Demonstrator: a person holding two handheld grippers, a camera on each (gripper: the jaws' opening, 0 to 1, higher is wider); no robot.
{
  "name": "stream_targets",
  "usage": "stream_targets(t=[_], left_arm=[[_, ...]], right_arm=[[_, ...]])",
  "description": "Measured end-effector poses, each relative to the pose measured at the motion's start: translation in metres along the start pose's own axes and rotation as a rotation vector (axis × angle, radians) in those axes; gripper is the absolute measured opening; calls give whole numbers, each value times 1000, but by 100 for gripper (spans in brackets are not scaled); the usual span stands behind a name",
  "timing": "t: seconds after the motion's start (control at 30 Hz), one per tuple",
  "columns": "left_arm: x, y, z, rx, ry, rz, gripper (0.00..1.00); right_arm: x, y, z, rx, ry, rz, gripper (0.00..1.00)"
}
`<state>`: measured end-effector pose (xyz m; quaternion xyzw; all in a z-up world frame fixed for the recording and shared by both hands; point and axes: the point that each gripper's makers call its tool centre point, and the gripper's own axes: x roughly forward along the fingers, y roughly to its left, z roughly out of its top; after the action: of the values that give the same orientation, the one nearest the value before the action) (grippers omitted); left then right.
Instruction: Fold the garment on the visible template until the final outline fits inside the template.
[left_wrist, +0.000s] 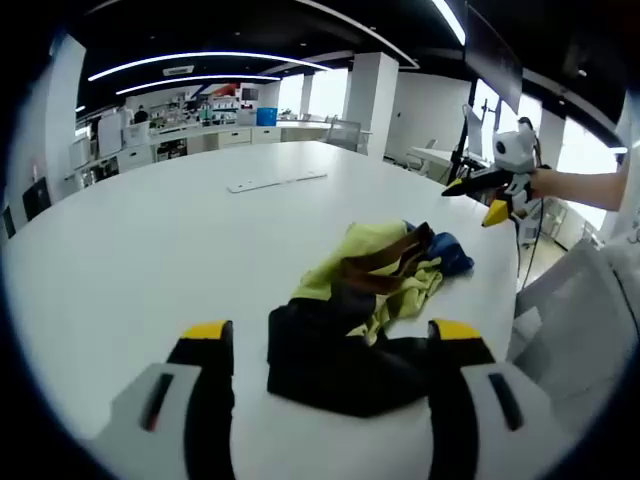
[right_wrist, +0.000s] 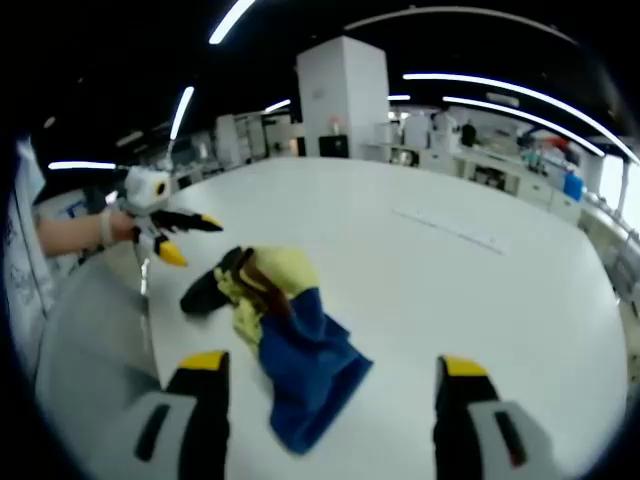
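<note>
Garment (left_wrist: 370, 310): lying crumpled on white desk (left_wrist: 150, 240)
Left hand-held gripper (left_wrist: 330, 345): I am holding it wide, empty
Right hand-held gripper (right_wrist: 330, 375): wide, empty
Progress: folding not begun, I judge

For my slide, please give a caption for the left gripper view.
Open left gripper before a crumpled garment on a white table.

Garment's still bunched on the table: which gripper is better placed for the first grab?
Probably left. The left gripper has its open jaws framing the garment's black end, close in. The right gripper is open too, near the blue end, but with more bare table between.
</note>
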<state>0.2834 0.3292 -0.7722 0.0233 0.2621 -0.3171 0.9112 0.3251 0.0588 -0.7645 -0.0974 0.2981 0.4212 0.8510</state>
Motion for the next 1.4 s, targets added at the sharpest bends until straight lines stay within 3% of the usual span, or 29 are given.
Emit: stream_targets(t=[0.5, 1.03, 1.4], left_arm=[[-1, 5, 5, 5, -3, 0, 77], [-12, 11, 8, -4, -28, -8, 97], [-13, 8, 8, -1, -20, -3, 91]], right_arm=[[0, -3, -1, 7, 4, -1, 83], [-6, -5, 0, 21, -26, 0, 99], [-4, -5, -4, 15, -9, -1, 95]])
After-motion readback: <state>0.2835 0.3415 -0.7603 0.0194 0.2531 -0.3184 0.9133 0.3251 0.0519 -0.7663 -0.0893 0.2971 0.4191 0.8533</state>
